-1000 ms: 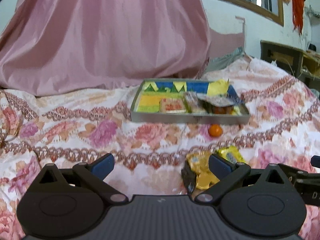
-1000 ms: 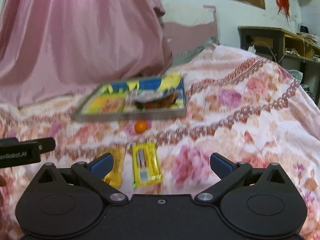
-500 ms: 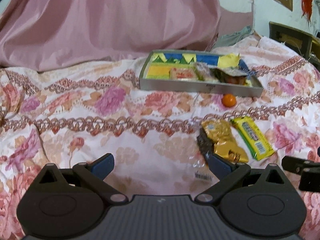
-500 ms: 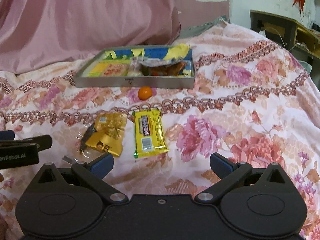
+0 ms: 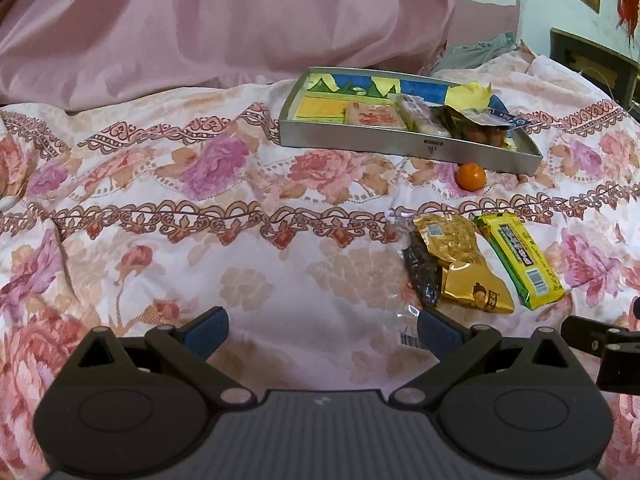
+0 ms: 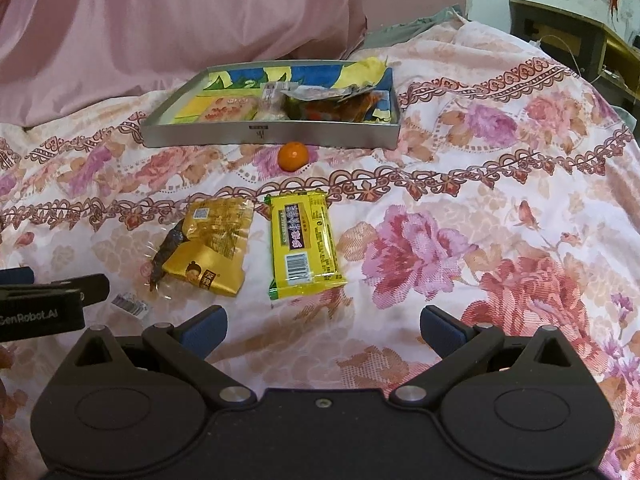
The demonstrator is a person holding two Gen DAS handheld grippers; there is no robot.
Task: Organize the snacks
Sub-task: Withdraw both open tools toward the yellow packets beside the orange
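Your left gripper (image 5: pixel 320 330) and right gripper (image 6: pixel 322 330) hover over a flowered bedspread (image 6: pixel 460 216), both spread wide and holding nothing. Three loose snacks lie ahead of you, short of the metal tray (image 6: pixel 272 136) that already holds several wrapped items. Nearest your right gripper is the yellow-green bar (image 6: pixel 304 246), a flat, glossy foil rectangle; it looks light and fairly stiff, so pinch it across its narrow width near the middle, since the slick film may slide. Just beside it, on the left, sits the gold pouch (image 6: pixel 212 250), crinkled and puffy, overlapping a dark strip in clear film; it looks soft and will likely buckle, so take it by a sealed edge. The small orange fruit (image 6: pixel 294 156) rests just beside the tray's front wall; round and smooth, it may roll on the yielding cloth, so close on it gently at its widest part.
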